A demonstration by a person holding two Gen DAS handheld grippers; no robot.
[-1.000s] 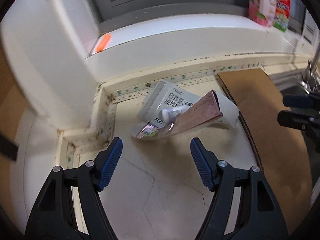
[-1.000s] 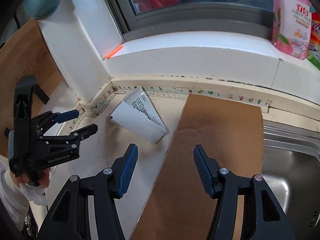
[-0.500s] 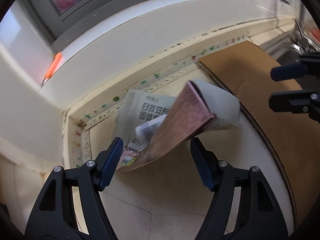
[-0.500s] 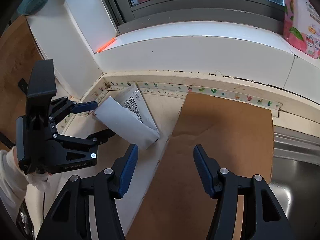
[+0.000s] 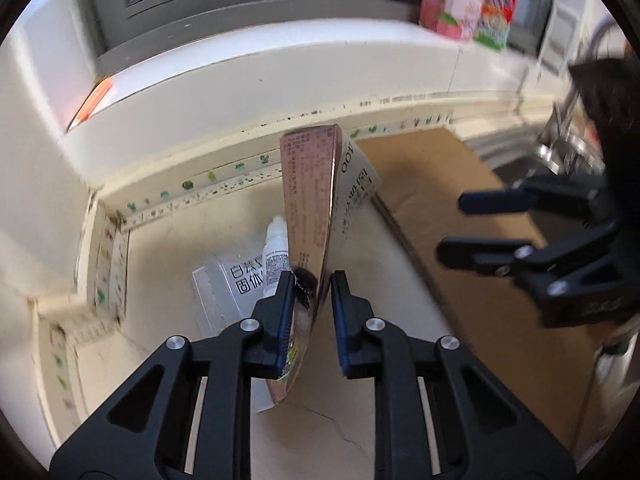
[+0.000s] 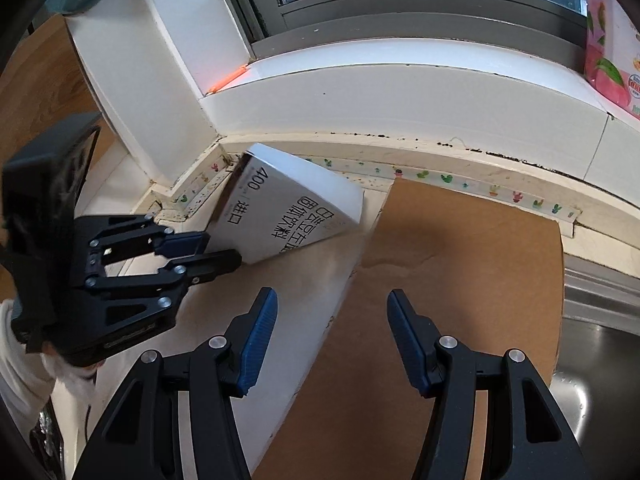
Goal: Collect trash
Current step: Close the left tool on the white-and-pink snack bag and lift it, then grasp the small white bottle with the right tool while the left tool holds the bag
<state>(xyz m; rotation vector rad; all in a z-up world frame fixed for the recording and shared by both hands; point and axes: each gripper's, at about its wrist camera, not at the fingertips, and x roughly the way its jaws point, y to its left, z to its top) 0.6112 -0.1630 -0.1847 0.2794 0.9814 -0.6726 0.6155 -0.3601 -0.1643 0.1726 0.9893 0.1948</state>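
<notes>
Since the earlier frame the flattened pink-and-white carton (image 5: 310, 216) has come up off the countertop (image 5: 168, 256) and stands on edge, tilted, clamped in the left gripper (image 5: 311, 280), whose jaws have just been closing on it. The right gripper (image 6: 332, 312) hangs apart and empty over the brown board (image 6: 460, 280). One piece of trash looks secured (a small white bottle (image 5: 276, 252) and a printed wrapper (image 5: 224, 288) lie below it).

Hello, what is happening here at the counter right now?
A person holding two grippers is collecting trash in the counter corner. The left gripper has just closed on a flattened pink carton and holds it tilted up. A small white bottle and a white printed packet lie beneath. The right gripper hangs open over brown cardboard.
</notes>
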